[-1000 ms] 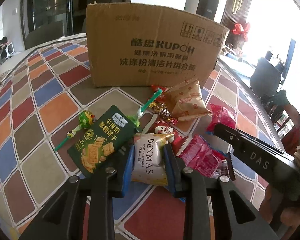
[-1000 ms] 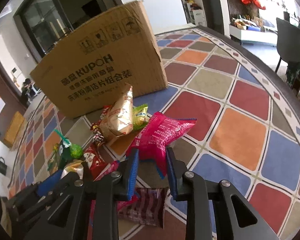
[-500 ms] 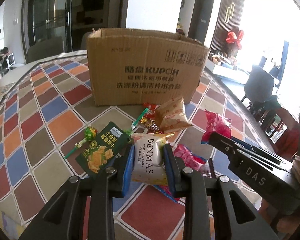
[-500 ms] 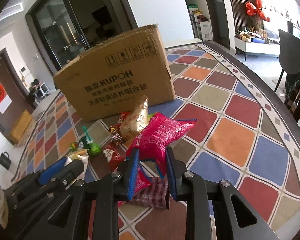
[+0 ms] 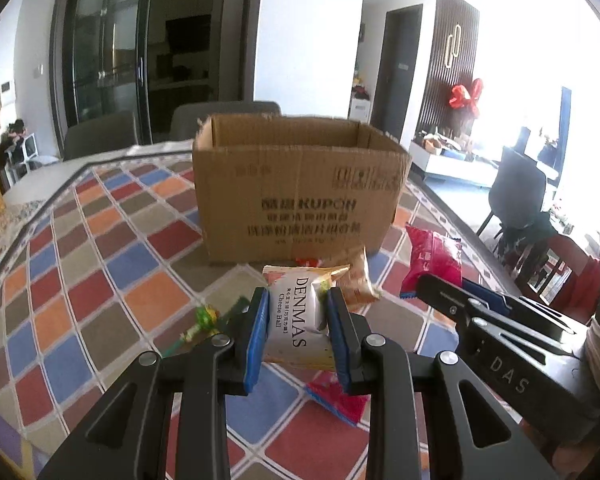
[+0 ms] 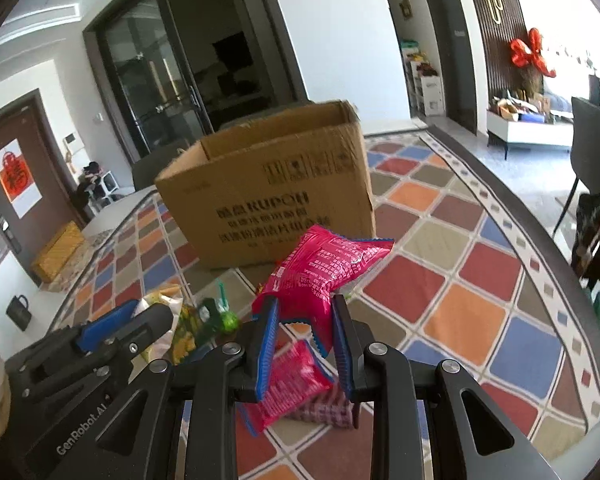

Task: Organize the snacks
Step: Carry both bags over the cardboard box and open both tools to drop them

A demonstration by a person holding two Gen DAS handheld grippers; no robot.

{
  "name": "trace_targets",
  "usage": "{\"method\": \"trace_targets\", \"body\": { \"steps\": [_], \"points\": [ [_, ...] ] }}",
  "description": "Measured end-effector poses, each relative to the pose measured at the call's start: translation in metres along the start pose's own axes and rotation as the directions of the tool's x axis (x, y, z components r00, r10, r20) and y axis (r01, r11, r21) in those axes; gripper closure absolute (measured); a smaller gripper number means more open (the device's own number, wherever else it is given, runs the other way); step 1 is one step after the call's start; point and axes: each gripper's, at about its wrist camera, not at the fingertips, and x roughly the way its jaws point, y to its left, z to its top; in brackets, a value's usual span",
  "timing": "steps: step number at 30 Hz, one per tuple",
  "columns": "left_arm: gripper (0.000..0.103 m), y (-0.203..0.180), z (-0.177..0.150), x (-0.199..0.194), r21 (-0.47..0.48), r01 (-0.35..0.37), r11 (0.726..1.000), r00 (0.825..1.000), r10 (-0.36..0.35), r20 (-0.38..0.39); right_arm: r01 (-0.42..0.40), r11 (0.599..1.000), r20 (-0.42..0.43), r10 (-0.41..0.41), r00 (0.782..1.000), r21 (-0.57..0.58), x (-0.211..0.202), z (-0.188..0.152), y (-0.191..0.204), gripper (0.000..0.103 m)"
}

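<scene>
Both grippers had risen since the earlier frames, so the open top of the cardboard box (image 5: 300, 184) now showed. On the left, the left gripper (image 5: 298, 320) had its jaws clenched on the DENMAS cheese-ball packet (image 5: 300, 316), held clear of the surface (image 5: 100, 280) short of the box. To its right, the right gripper (image 6: 305, 332) pinched the pink packet (image 6: 320, 272) by a corner only; I judged that floppy bag could slip loose or snag the near wall of the box if carried low. Below lay a lollipop (image 5: 204, 316), a tan packet (image 5: 358, 284), and red packets (image 6: 288, 384), none blocking the way.
</scene>
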Motion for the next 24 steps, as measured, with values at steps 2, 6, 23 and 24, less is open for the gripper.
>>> {"method": "trace_targets", "body": {
  "steps": [2, 6, 23, 24],
  "points": [
    [0.073, 0.002, 0.009, -0.001, 0.003, -0.004, 1.0, 1.0, 0.004, 0.019, -0.007, 1.0, 0.009, 0.007, 1.0, -0.012, -0.001, 0.005, 0.003, 0.076],
    [0.073, 0.005, 0.026, -0.001, 0.014, -0.016, 1.0, 0.999, 0.015, 0.052, -0.017, 0.999, 0.033, 0.018, 0.999, -0.037, -0.001, 0.018, 0.009, 0.076],
    [0.073, 0.022, 0.11, 0.009, 0.053, -0.045, 0.998, 0.99, 0.037, 0.139, -0.043, 0.989, 0.127, 0.061, 0.99, -0.142, 0.011, 0.104, 0.029, 0.076],
    [0.073, 0.022, 0.115, 0.01, 0.058, -0.045, 0.997, 0.99, 0.037, 0.14, -0.046, 0.988, 0.128, 0.066, 0.99, -0.148, 0.013, 0.107, 0.03, 0.076]
  ]
}}
